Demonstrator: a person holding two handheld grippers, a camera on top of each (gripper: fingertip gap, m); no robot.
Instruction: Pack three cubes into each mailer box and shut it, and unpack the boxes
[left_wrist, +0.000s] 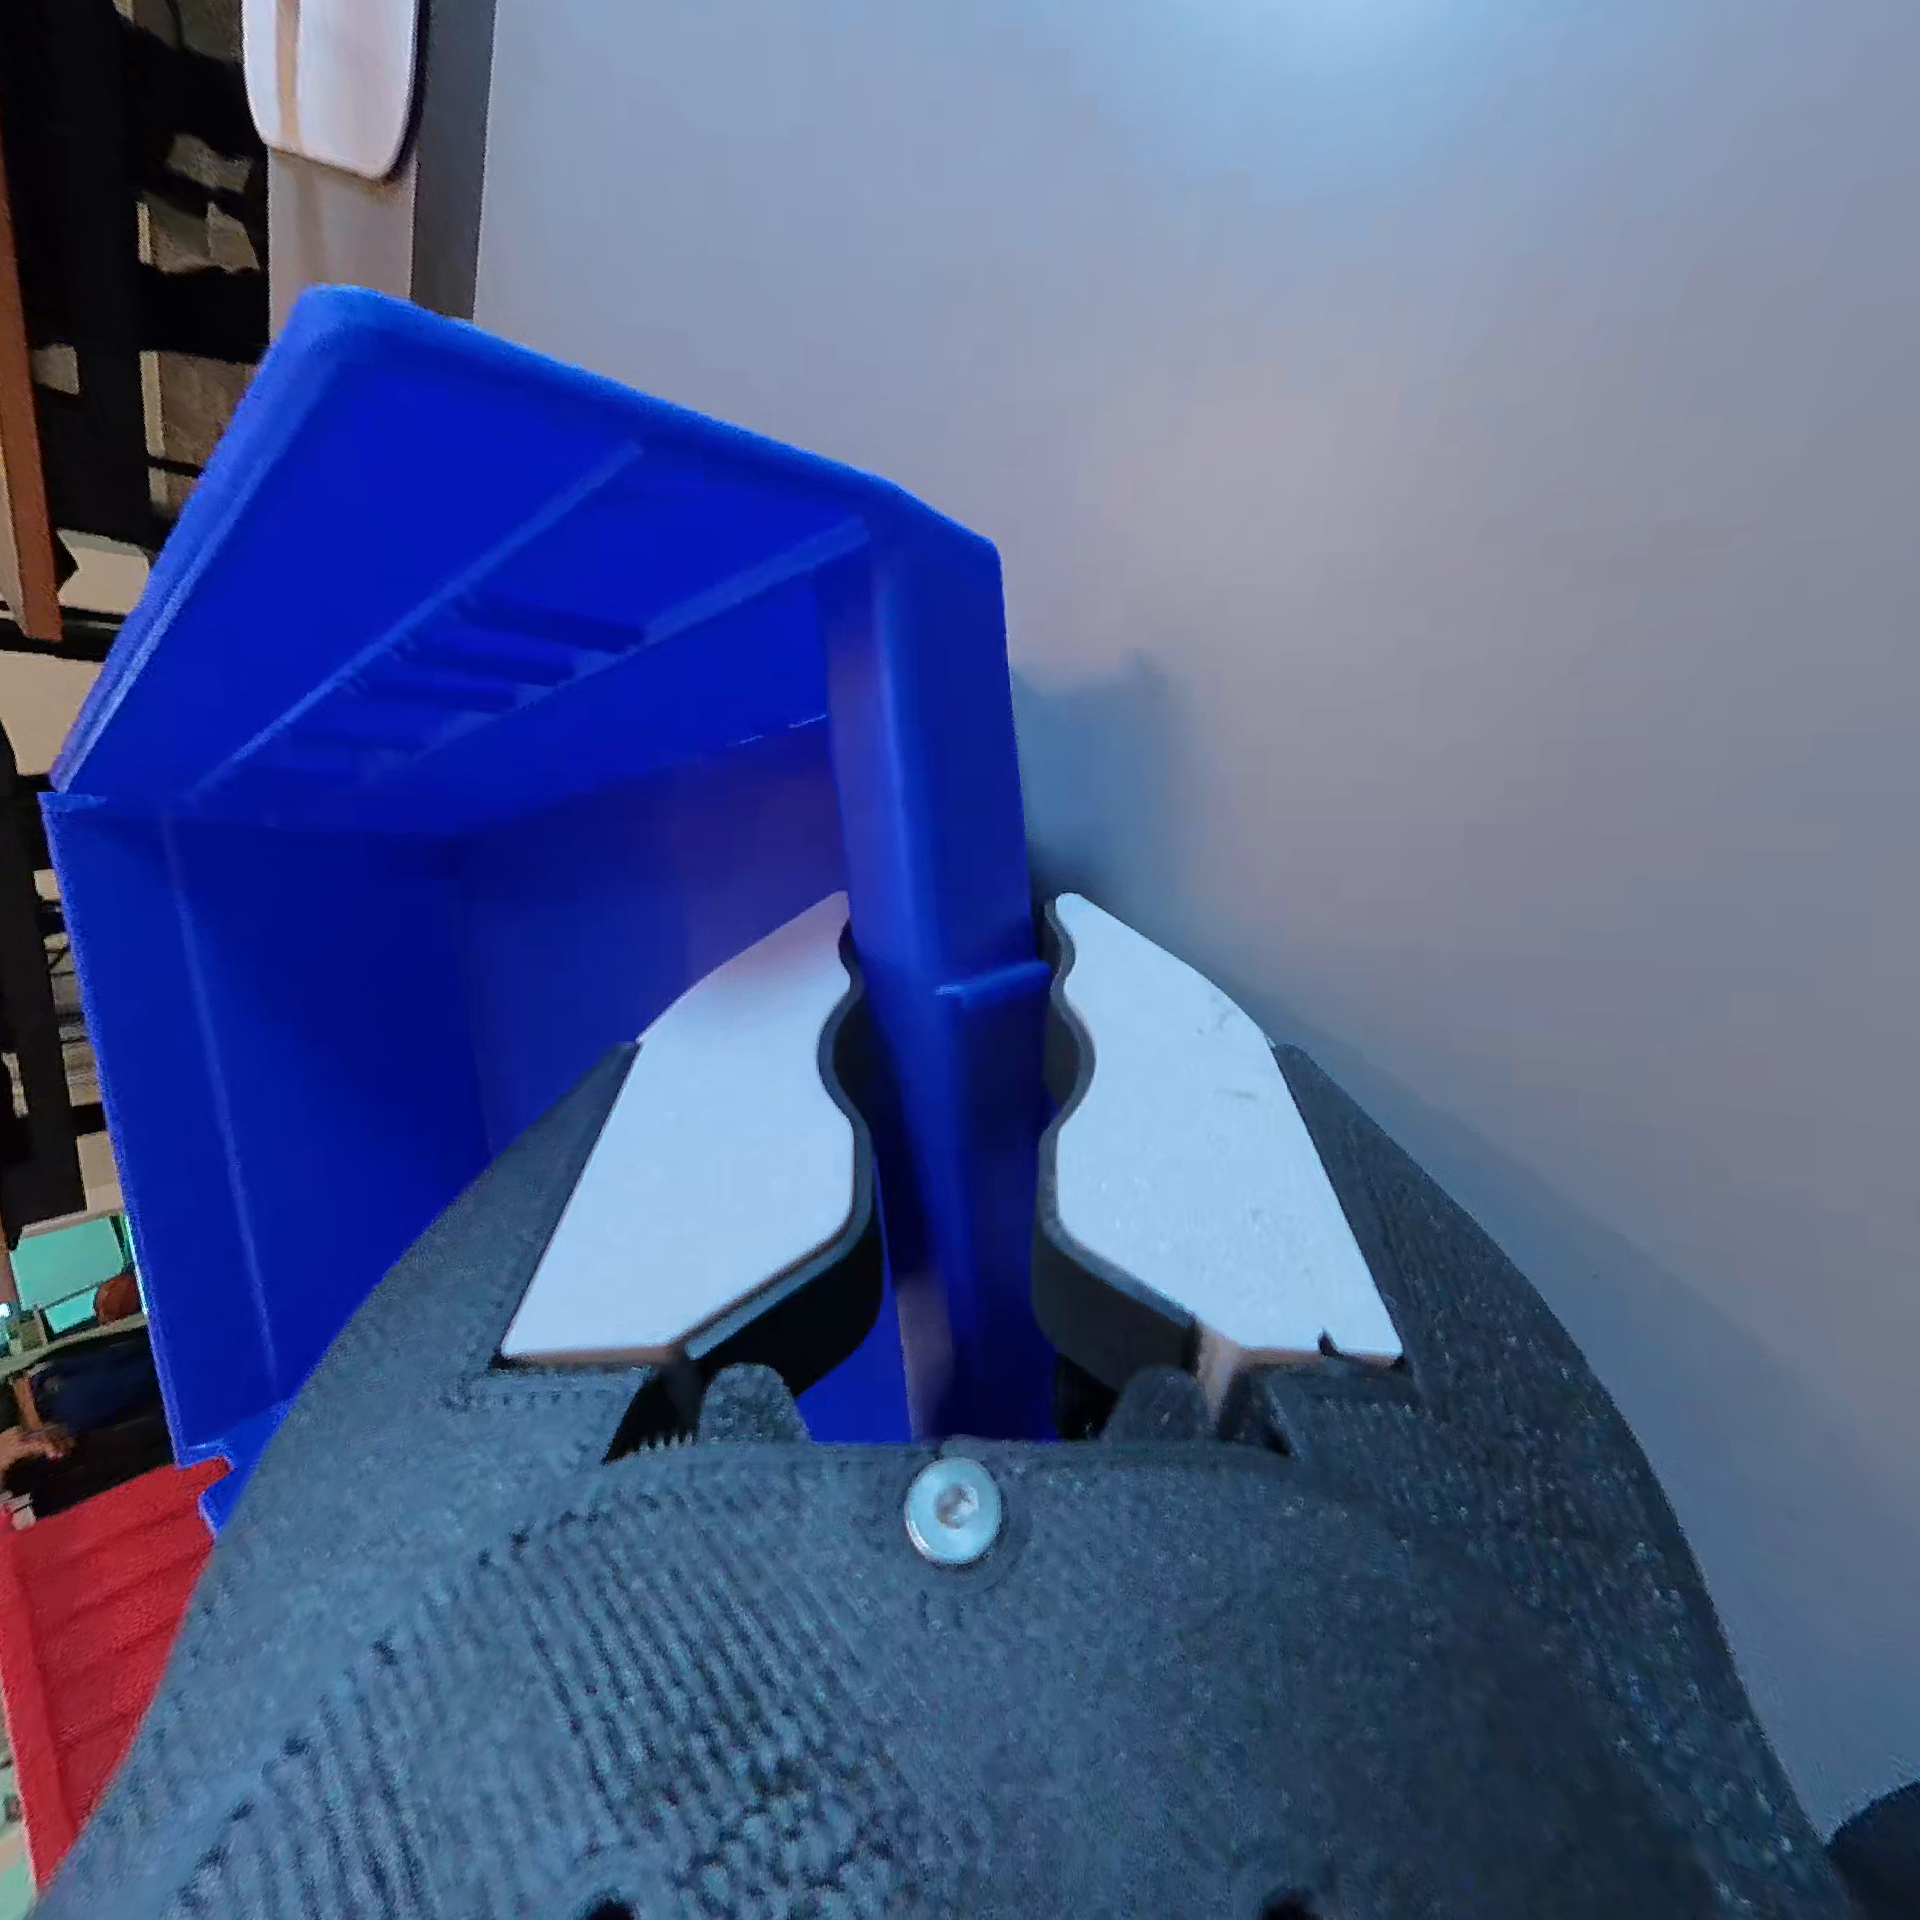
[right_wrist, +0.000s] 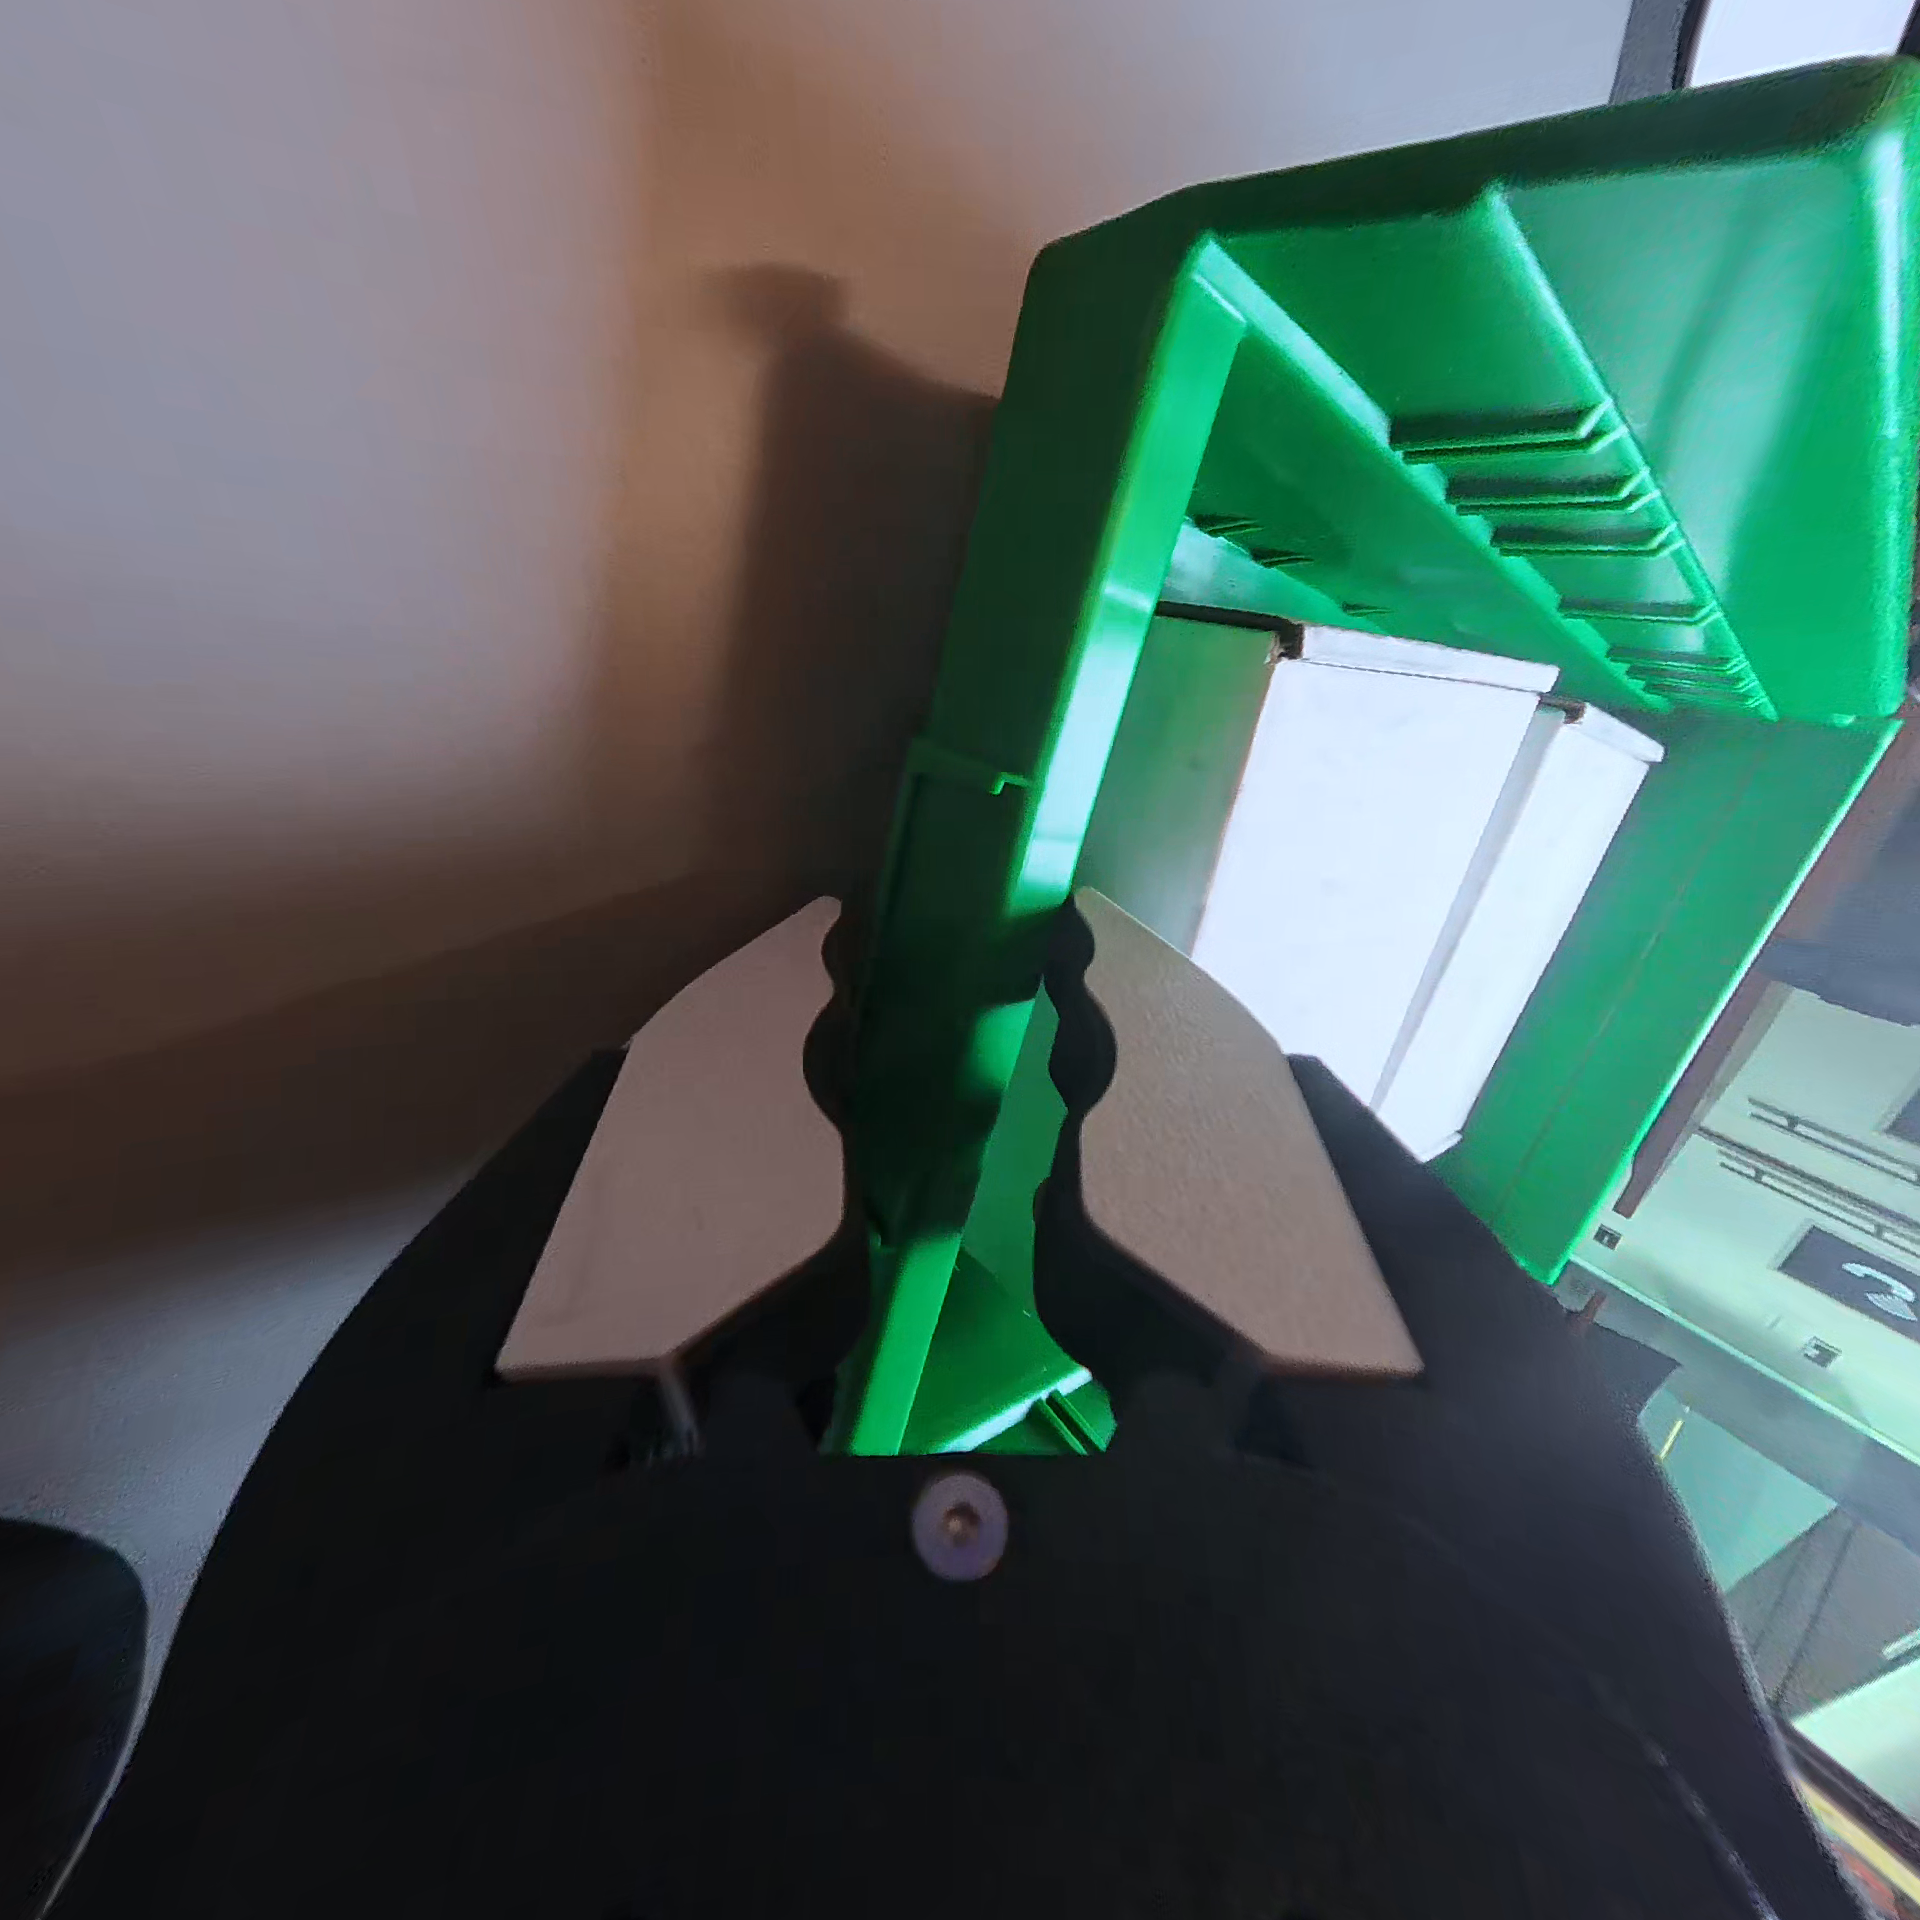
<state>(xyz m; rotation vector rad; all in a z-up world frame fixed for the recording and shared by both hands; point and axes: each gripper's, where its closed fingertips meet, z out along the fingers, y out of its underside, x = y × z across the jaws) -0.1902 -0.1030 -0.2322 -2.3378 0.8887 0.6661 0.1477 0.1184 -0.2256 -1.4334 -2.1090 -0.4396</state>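
The left hand-held gripper (left_wrist: 951, 961) was clenched on one wall of a blue bin (left_wrist: 436, 935), which was held tipped on its side, its opening turned toward the camera. No cube and no mailer box could be made out inside the blue bin; its visible interior showed only bare ribbed plastic. A red object (left_wrist: 83, 1621) was partly seen at the lower left, its kind not determinable. The right hand-held gripper (right_wrist: 951, 945) was likewise clenched on the wall of a green bin (right_wrist: 1558, 468), also tipped, and white mailer boxes (right_wrist: 1382, 862) were seen within it, apparently two lying side by side and shut. No cubes were visible in either view, and the table itself could not be identified with certainty. Progress was judged to be at a bin-handling stage: the boxes appeared closed, but whether they were packed or already emptied could not be told.
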